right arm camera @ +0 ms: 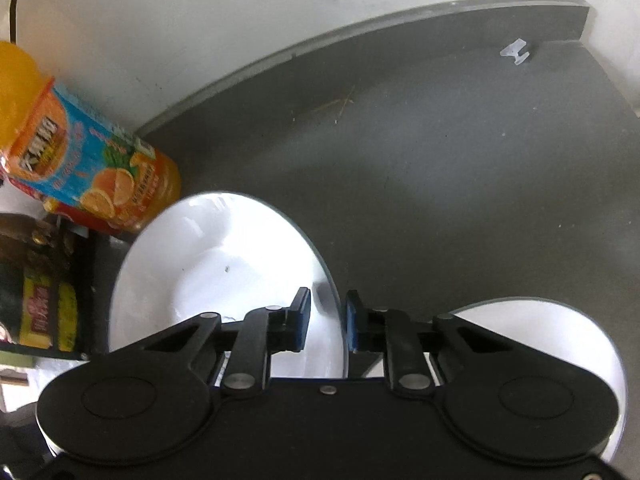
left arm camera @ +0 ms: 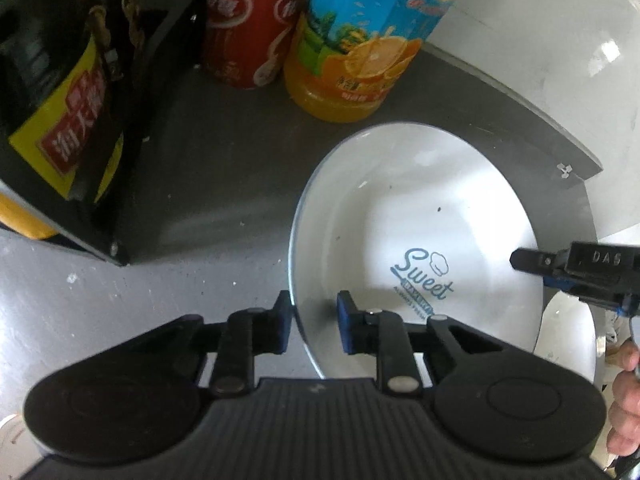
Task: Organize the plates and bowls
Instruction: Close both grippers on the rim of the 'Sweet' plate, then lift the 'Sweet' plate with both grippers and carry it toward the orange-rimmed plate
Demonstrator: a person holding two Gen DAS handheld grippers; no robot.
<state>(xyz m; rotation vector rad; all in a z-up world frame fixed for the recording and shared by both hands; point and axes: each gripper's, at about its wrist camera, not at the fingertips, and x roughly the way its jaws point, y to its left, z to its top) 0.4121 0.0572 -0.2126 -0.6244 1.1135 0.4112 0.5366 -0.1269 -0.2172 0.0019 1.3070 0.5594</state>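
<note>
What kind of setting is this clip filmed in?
Probably a home kitchen cupboard or pantry shelf: a dark shelf against a white wall holds an orange juice bottle, a red can and a white bowl.

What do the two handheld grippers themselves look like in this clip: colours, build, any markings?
Both are matte black plastic. The left gripper has a ribbed body, two round discs at its sides, linkage arms with silver rivets, and flat fingers faced with blue pads. The right gripper has the same discs, rivets and blue pads, with a smoother body. Seen from the left wrist, its side reads "DAS". No sleeve shows.
</note>
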